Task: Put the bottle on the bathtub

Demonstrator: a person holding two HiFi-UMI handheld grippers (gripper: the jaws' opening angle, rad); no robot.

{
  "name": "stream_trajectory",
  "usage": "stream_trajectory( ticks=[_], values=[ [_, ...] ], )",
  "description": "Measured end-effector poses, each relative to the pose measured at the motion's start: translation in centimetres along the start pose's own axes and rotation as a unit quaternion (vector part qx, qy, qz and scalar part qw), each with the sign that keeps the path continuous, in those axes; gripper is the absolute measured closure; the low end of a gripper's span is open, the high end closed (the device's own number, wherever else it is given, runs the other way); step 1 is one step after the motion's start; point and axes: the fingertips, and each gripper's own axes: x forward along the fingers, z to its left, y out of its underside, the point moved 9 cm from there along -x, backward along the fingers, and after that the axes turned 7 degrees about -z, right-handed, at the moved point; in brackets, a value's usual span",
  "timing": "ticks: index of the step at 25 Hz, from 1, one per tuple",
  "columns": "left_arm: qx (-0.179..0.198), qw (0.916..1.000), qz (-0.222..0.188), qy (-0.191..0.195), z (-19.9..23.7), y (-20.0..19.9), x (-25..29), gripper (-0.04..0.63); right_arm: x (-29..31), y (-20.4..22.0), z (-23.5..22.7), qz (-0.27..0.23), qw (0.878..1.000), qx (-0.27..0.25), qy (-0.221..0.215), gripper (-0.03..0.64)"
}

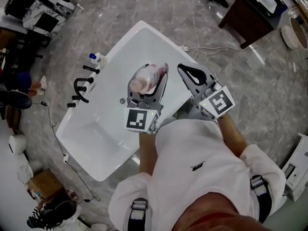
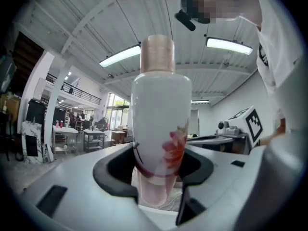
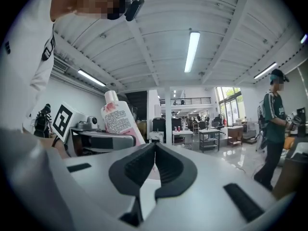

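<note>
Your left claw point(image 2: 155, 170) is spread wide and pinching the bottle point(image 2: 161, 124) low on its body, with a dark pad point(image 2: 113, 170) tight against each side. The bottle stands upright, its tan cap point(image 2: 157, 54) on top and a pink flower print facing the camera. Your right claw point(image 3: 155, 165) is pressed together, pads touching, with nothing between them. It sits just beside the left one and clear of the bottle. From the head view, the bottle is held over the white bathtub point(image 1: 94, 138), above the basin and close to the rim on your side. It's carried by the claw, not resting on the tub. Only the head view shows the tub, its black faucet point(image 1: 82, 88) and a small blue-capped bottle point(image 1: 96, 57) on the far rim. The right gripper view gives you the held bottle's printed back label point(image 3: 118, 119) and the left marker cube point(image 3: 62, 120), plus a person in a green top point(image 3: 274, 129) standing off to the right. The left gripper view picks up the right marker cube point(image 2: 252, 123).
</note>
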Motion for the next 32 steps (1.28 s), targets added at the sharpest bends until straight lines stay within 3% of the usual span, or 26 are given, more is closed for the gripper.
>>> stream_trajectory(
  ticks=[6,16,23,32],
  values=[
    [0.014,0.994,0.003,-0.109,0.1,1.0,1.9,0.36,2.4,1.6,-4.1,-0.001,0.995,0.03,-0.094,0.621],
    [0.045,0.9659,0.008,-0.255,0.2,2.6,3.0,0.36,6.2,4.1,-7.7,0.009,0.971,0.06,-0.232,0.621],
    [0.056,0.9514,0.015,-0.303,0.3,3.2,2.3,0.36,7.8,5.0,-7.5,0.007,0.96,0.064,-0.272,0.621],
    [0.047,0.9498,0.017,-0.309,4.5,4.5,-1.5,0.36,12.0,6.1,-3.4,0.016,0.963,0.053,-0.265,0.621]
  ],
)
